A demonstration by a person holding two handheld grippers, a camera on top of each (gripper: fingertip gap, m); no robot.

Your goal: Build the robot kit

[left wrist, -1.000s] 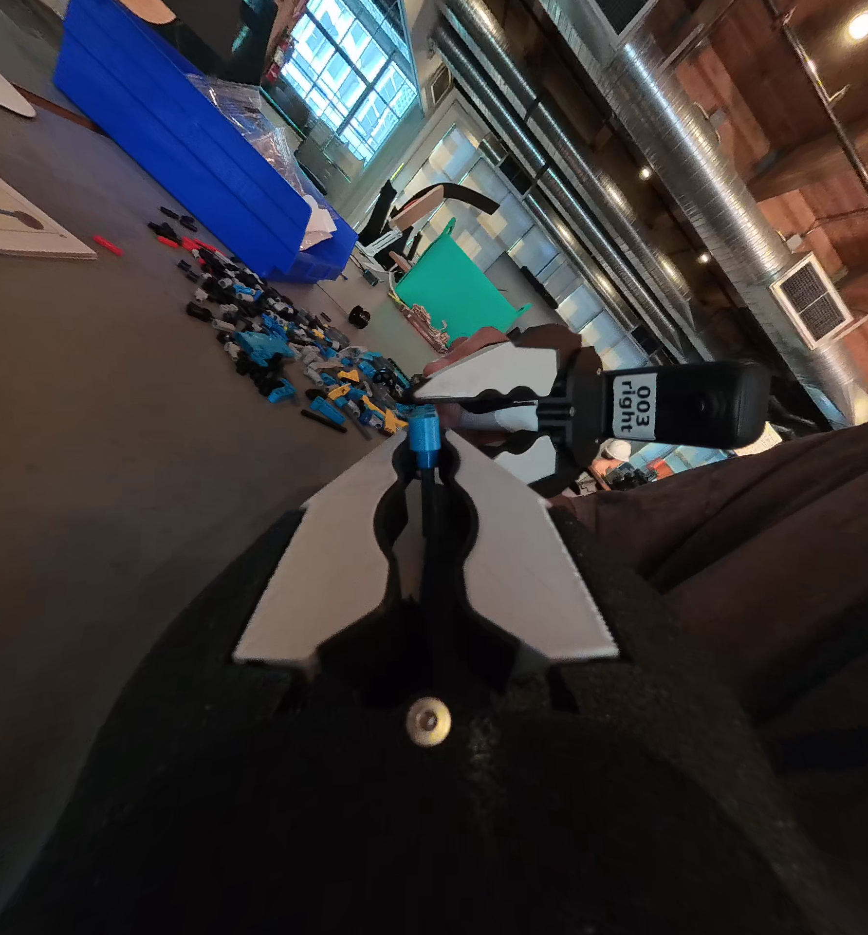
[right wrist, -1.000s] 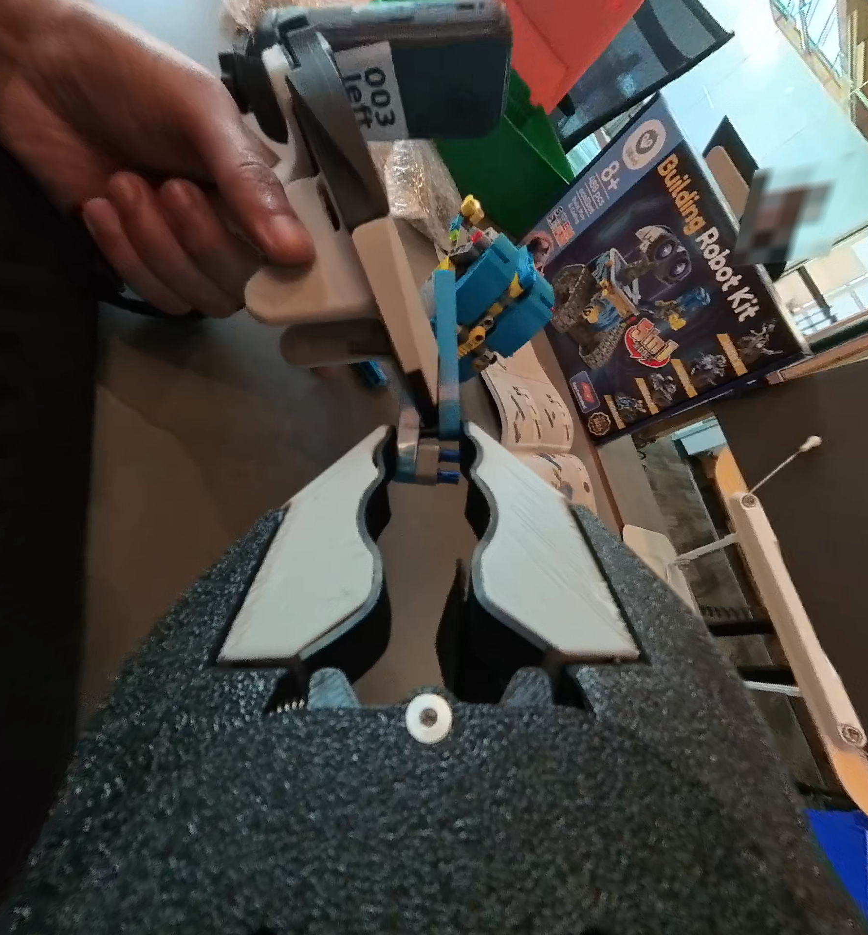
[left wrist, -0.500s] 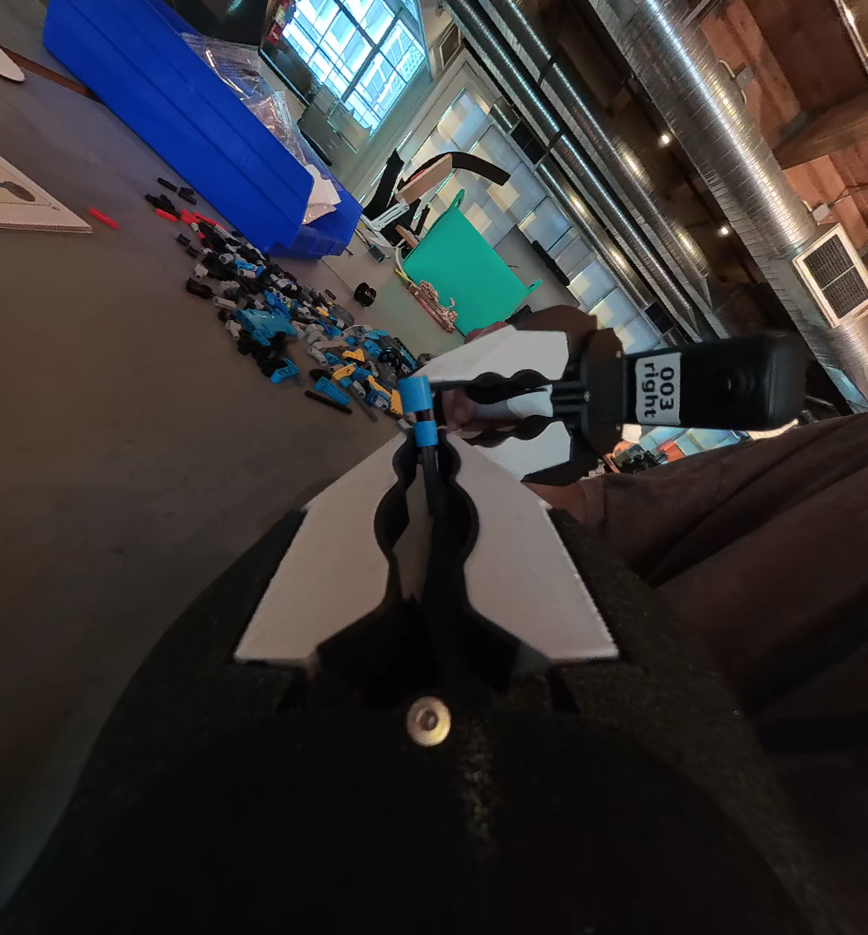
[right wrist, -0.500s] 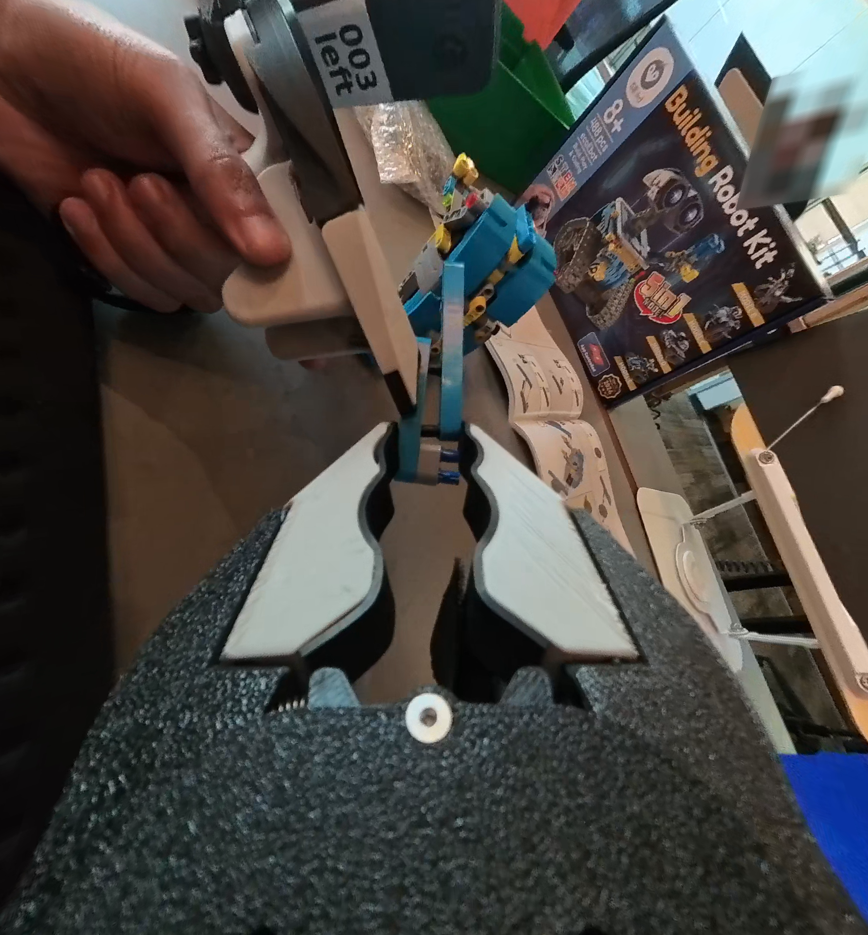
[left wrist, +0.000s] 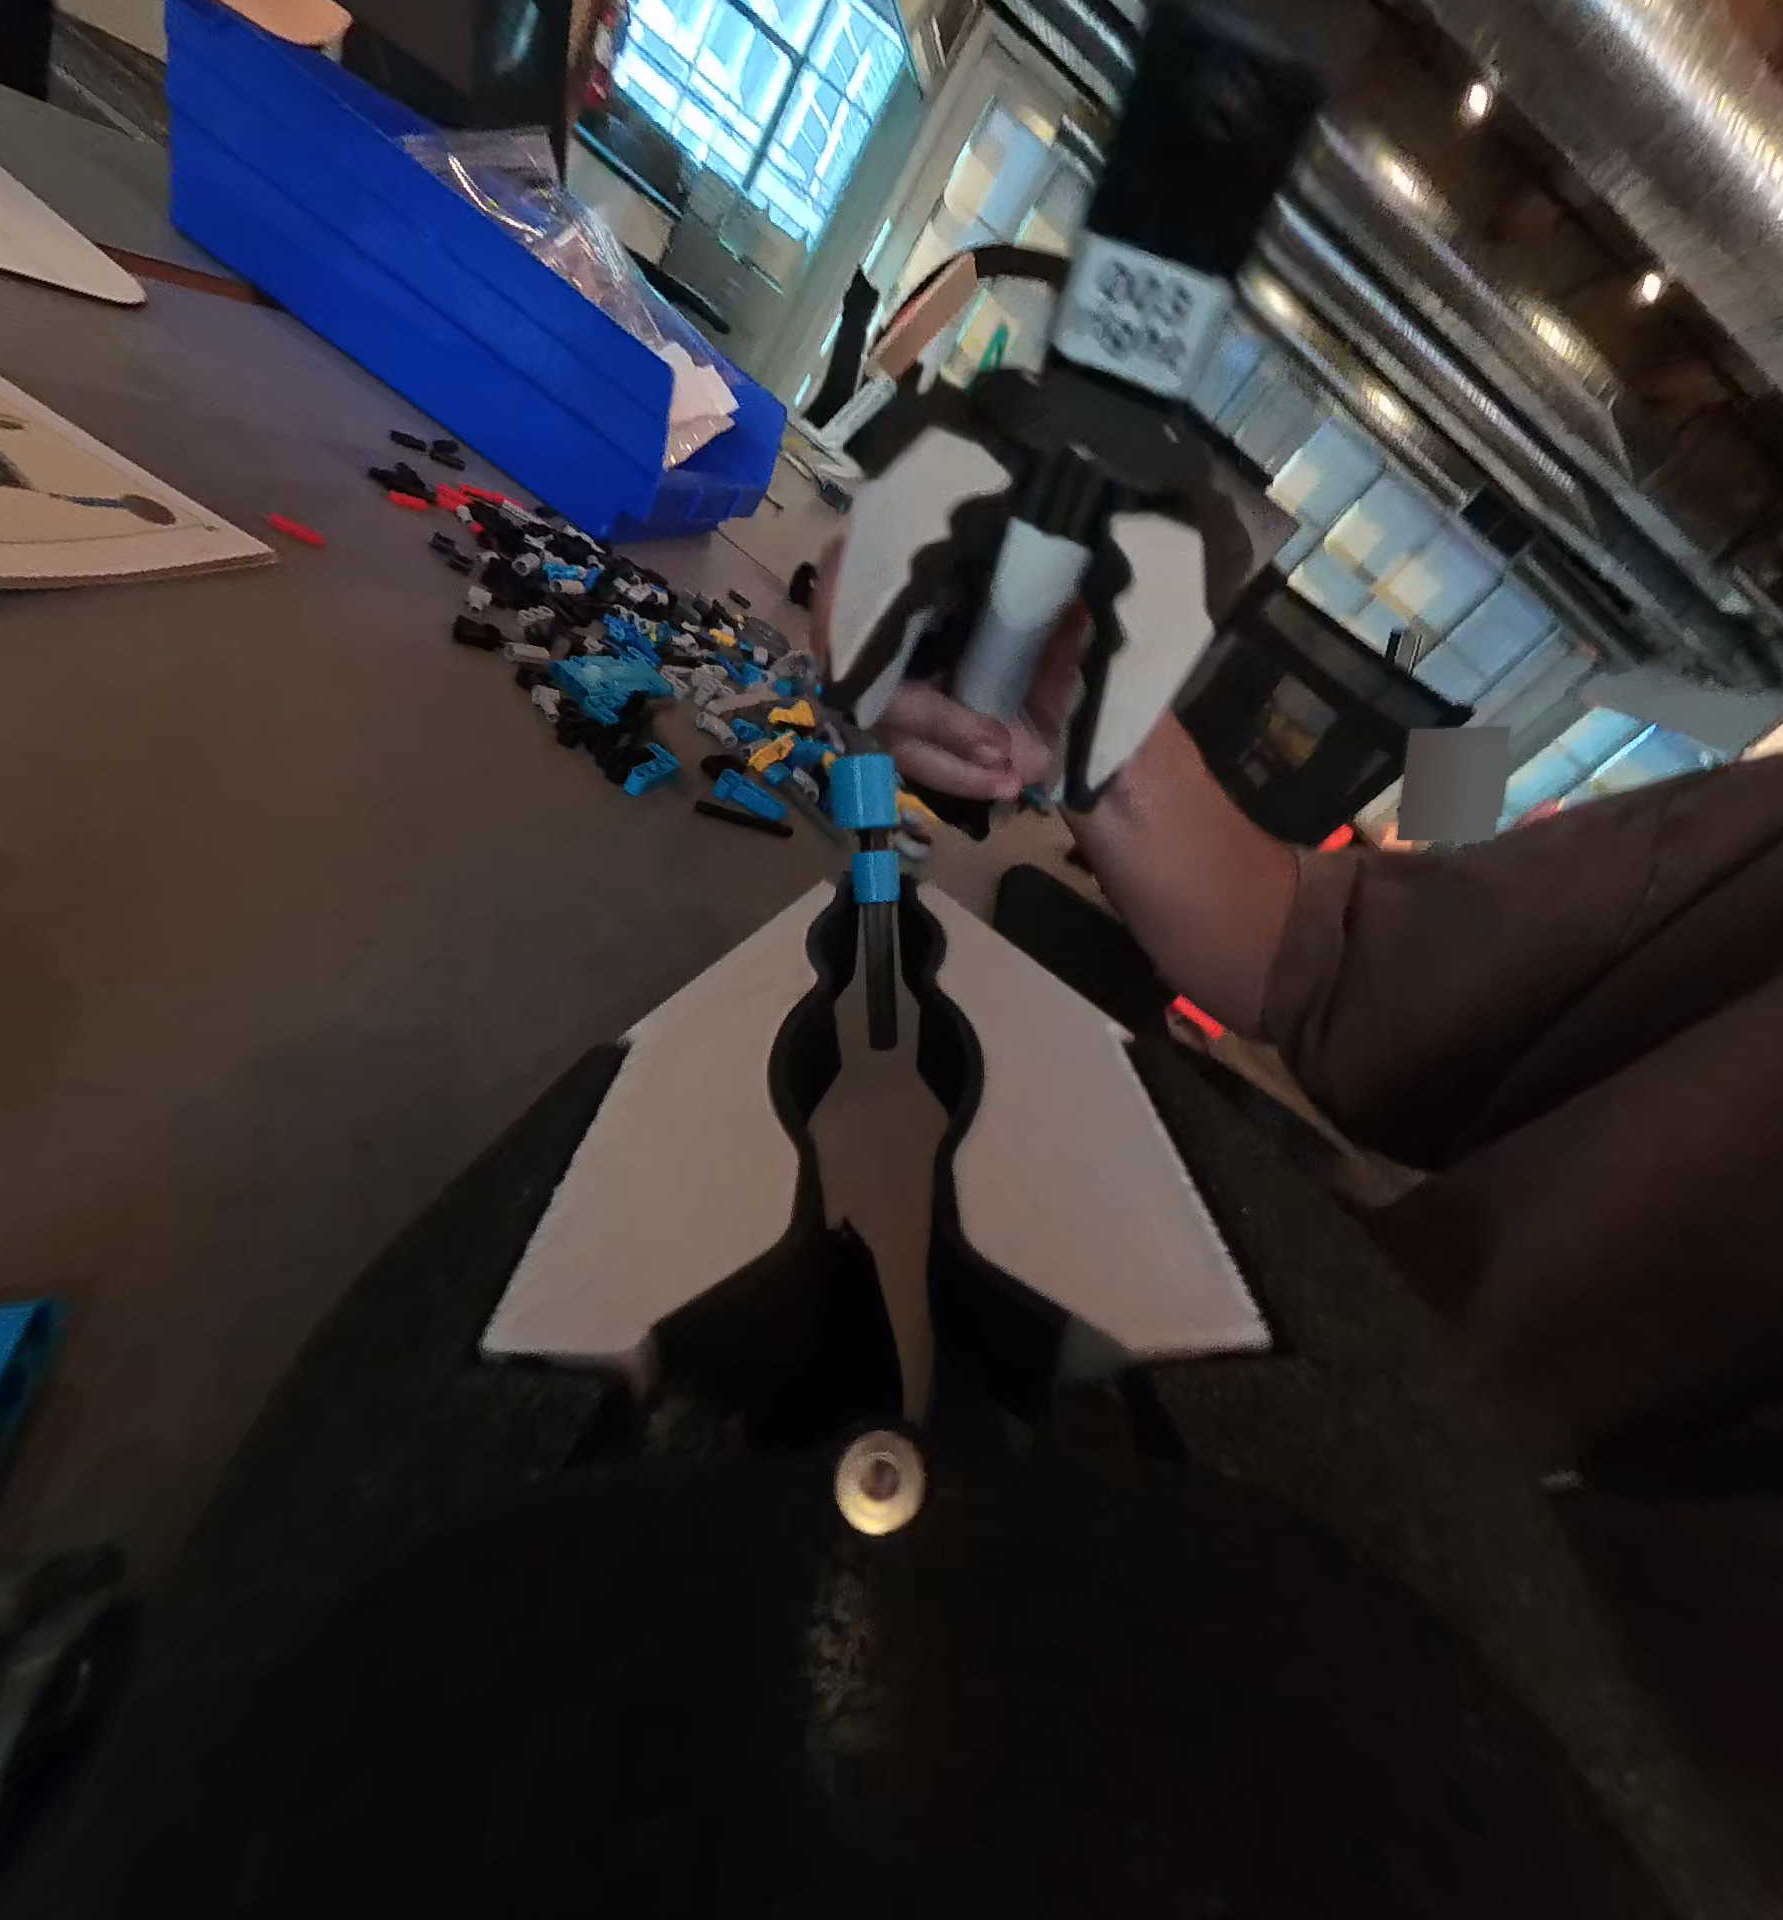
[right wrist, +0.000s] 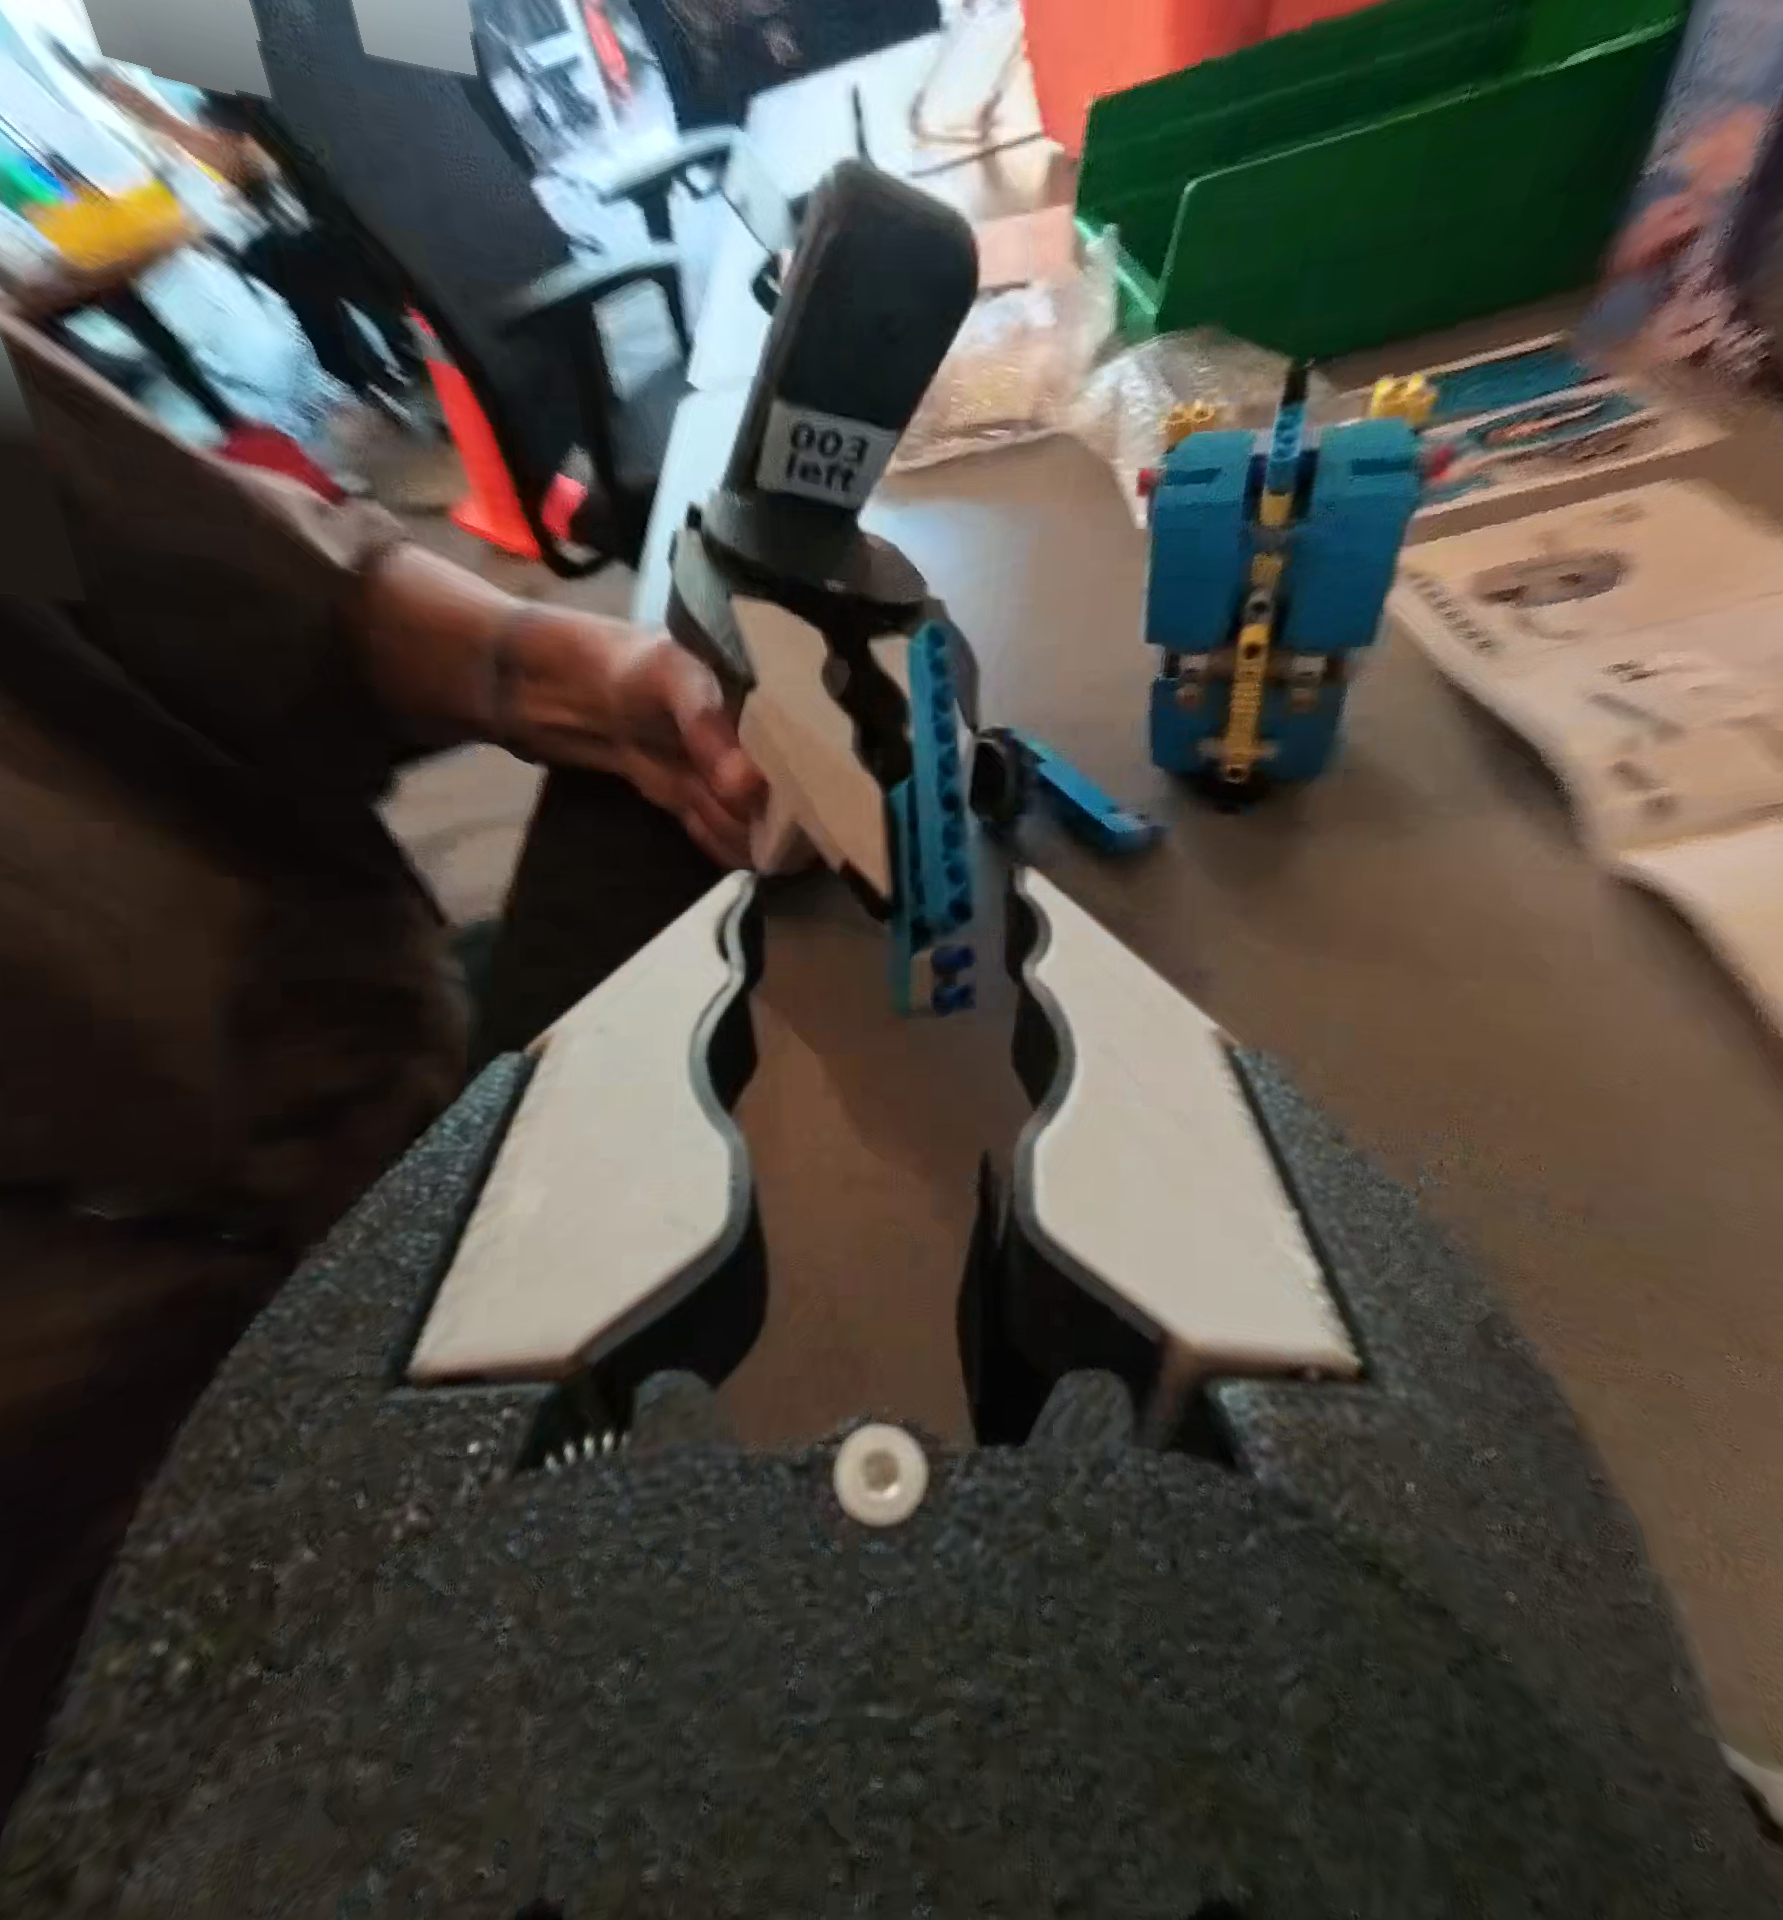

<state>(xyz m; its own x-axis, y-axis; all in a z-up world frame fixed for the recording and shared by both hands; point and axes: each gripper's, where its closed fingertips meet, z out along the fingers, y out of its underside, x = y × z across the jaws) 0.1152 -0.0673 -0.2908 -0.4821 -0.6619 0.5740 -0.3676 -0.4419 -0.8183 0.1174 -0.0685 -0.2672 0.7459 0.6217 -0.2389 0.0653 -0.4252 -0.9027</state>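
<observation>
Blue beam assembly (right wrist: 934, 821) looks light and stiff, pinched at its black axle (left wrist: 879, 971) by the left gripper (left wrist: 874, 904) above the table; right gripper (right wrist: 882, 914) stands apart (holding nothing).

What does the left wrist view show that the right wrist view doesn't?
Only the left wrist view shows the pile of loose building pieces and the blue bin. Only the right wrist view shows the standing blue robot model, the green bin and the open right gripper. Both show the left gripper shut on the blue beam assembly.
</observation>
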